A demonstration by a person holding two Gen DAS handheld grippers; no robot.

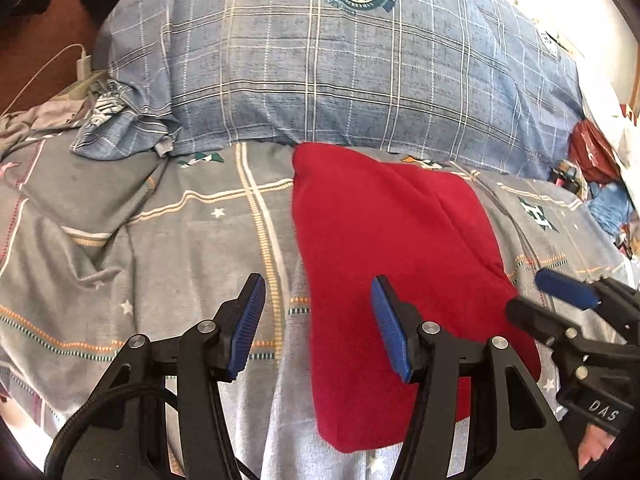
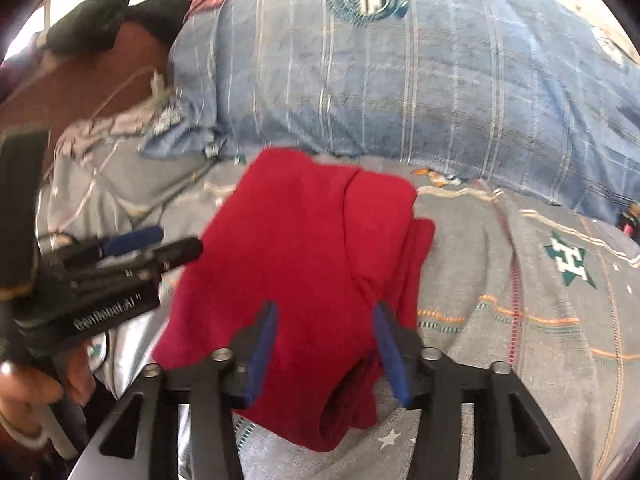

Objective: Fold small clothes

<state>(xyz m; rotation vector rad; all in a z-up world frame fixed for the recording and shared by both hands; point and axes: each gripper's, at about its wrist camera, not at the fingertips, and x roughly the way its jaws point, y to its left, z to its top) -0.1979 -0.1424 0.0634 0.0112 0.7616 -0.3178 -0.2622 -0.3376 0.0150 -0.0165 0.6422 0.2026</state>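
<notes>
A red garment (image 1: 392,260) (image 2: 312,240) lies folded on the grey patterned bedsheet (image 1: 160,248) (image 2: 520,280). My left gripper (image 1: 320,320) is open just above the sheet. The garment's left edge lies under its right finger, and nothing is pinched. My right gripper (image 2: 326,344) hovers open over the near end of the garment, its blue pads apart on either side of the cloth. Each gripper also shows in the other's view: the right gripper (image 1: 560,296) at the garment's right edge, the left gripper (image 2: 160,244) at its left edge.
A large blue plaid pillow (image 1: 340,72) (image 2: 400,80) lies just behind the garment. Crumpled blue-grey cloth (image 1: 116,120) and a white charger with cable (image 1: 82,62) are at the left. Red and blue clutter (image 1: 592,156) sits at the bed's right edge. A hand (image 2: 24,392) holds the left gripper.
</notes>
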